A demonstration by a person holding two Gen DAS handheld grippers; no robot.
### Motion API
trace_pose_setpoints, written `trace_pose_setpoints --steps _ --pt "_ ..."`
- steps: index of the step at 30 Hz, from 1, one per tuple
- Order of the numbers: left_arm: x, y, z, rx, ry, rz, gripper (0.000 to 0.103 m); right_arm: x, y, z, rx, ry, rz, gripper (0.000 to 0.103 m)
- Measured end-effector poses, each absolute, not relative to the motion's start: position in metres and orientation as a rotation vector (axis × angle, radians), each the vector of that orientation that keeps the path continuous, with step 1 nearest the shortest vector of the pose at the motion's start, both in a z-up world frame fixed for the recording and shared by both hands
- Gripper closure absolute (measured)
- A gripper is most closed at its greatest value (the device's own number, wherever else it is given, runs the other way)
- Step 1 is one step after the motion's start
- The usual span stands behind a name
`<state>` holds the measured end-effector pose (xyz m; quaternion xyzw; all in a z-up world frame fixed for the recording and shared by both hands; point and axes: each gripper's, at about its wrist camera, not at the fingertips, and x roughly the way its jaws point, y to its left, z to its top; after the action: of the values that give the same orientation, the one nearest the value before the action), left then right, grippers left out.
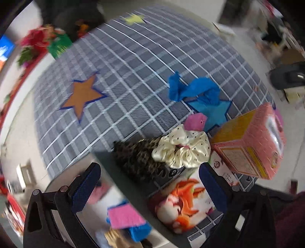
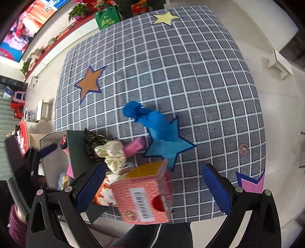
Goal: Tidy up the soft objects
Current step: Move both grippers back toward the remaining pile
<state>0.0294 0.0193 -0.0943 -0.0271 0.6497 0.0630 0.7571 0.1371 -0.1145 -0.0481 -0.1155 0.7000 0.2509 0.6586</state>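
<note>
Left gripper: your jaws stand wide, nothing between them.
Right gripper: your jaws spread, empty, above the pink box.
Cream scrunchie: on the checked cloth, touching the leopard scrunchie.
Blue cloth: on the blue star.

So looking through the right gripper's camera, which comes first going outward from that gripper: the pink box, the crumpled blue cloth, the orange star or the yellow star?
From the right gripper:
1. Pink box, between its open jaws.
2. Blue cloth, mid-table.
3. Orange star, farther left.
4. Yellow star, at the far edge.
</note>
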Motion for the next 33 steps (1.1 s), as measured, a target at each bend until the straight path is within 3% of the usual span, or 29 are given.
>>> trace_pose_setpoints --steps 5,11,20,26,33 --pt "0.065 0.017 -0.135 -0.075 1.556 -0.010 0.000 0.155 -0.132 -0.062 -0.259 1.597 0.547 0.001" --pt "0.088 0.009 -0.180 0.115 1.719 0.015 0.000 0.176 -0.144 -0.080 -0.233 1.647 0.527 0.001" --pt "0.122 0.056 -0.171 0.155 1.595 0.290 0.000 0.197 -0.143 -0.101 -0.238 1.687 0.526 0.001" --pt "0.128 0.133 -0.147 -0.133 1.490 0.597 0.000 0.204 -0.129 -0.110 -0.294 1.679 0.543 0.001" --pt "0.111 0.135 -0.125 -0.286 1.467 0.548 0.000 0.210 -0.092 -0.146 -0.425 1.684 0.584 0.001"
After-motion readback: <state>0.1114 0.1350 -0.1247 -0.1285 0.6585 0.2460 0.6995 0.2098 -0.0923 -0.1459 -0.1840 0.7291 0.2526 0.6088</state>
